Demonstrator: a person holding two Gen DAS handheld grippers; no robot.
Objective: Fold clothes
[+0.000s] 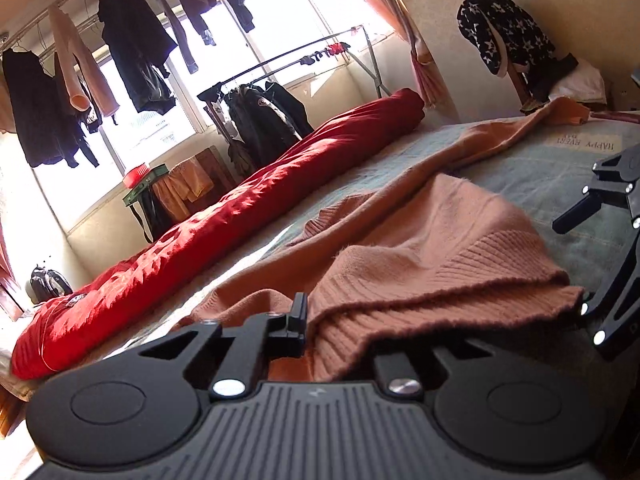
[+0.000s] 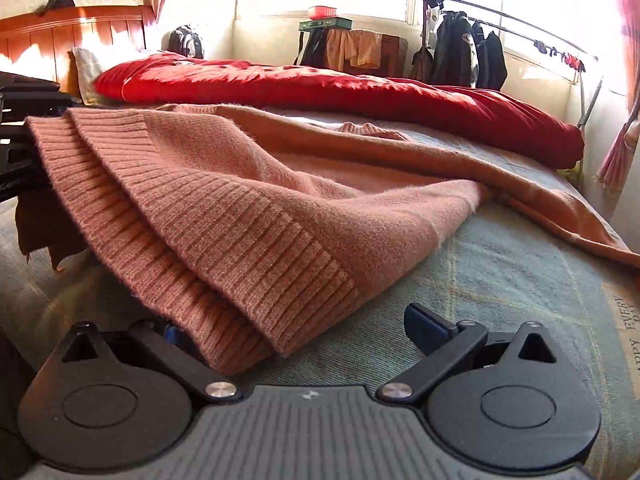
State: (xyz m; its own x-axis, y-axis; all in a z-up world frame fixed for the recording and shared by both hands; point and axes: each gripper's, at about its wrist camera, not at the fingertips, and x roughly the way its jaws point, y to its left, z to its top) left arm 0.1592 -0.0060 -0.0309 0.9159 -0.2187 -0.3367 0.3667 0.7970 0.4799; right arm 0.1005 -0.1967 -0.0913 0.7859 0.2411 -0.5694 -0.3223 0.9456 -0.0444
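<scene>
The pink knit sweater [image 2: 248,184] lies spread across the bed [image 2: 520,280], its ribbed hem [image 1: 440,300] lifted at the near edge and doubled over, one sleeve trailing away toward the rolled red quilt [image 1: 240,216]. The left gripper [image 1: 344,344] has its jaws clamped on one corner of that hem; the knit bunches up out of them. The right gripper [image 2: 296,336] stands wide, its jaws open around the other hem corner — the ribbing lies against the left pad, while the right pad is clear of it, over the bedsheet.

The step in hand looks like pinching both hem corners before carrying the hem up toward the neckline. To do it well, the right jaws should close on both layers of the ribbing, not just the top one, and bite well in from the edge so that the fluffy knit does not slip. Then both hands should rise together, level — uneven lifting would skew the fold. Clothes hang at the window [image 1: 280,20] behind, well apart.
</scene>
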